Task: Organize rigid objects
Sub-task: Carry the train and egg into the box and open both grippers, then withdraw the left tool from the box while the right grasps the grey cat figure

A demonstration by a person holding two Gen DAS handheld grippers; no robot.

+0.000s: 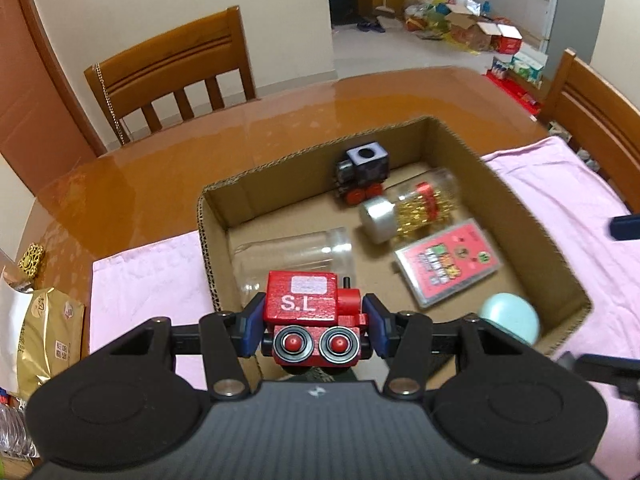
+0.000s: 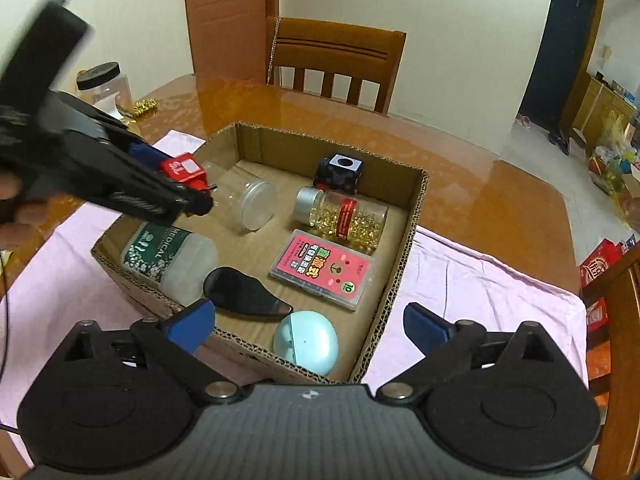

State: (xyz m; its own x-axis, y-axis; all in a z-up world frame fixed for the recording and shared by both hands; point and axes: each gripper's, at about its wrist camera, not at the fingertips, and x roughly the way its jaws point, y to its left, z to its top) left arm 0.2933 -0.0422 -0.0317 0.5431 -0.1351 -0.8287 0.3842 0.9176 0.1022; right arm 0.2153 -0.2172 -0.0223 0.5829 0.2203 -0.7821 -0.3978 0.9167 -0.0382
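My left gripper point(image 1: 314, 330) is shut on a red toy train marked "S.L" point(image 1: 308, 308) and holds it above the near-left part of the open cardboard box point(image 1: 532, 232). The red train also shows in the right wrist view point(image 2: 185, 171), above the box's left edge point(image 2: 416, 216). In the box lie a dark toy train point(image 2: 338, 172), a capsule bottle point(image 2: 344, 216), a clear empty jar point(image 2: 256, 204), a pink card case point(image 2: 322, 268), a green-white bottle point(image 2: 168, 256), a black object point(image 2: 244, 292) and a teal round case point(image 2: 306, 342). My right gripper point(image 2: 310, 326) is open and empty at the box's near edge.
The box sits on a pink cloth point(image 2: 480, 292) on an orange-brown table point(image 1: 180, 152). Wooden chairs point(image 1: 168, 76) stand at the far side and the right. A gold packet point(image 1: 44, 340) and a black-lidded jar point(image 2: 106, 88) lie at the table's left.
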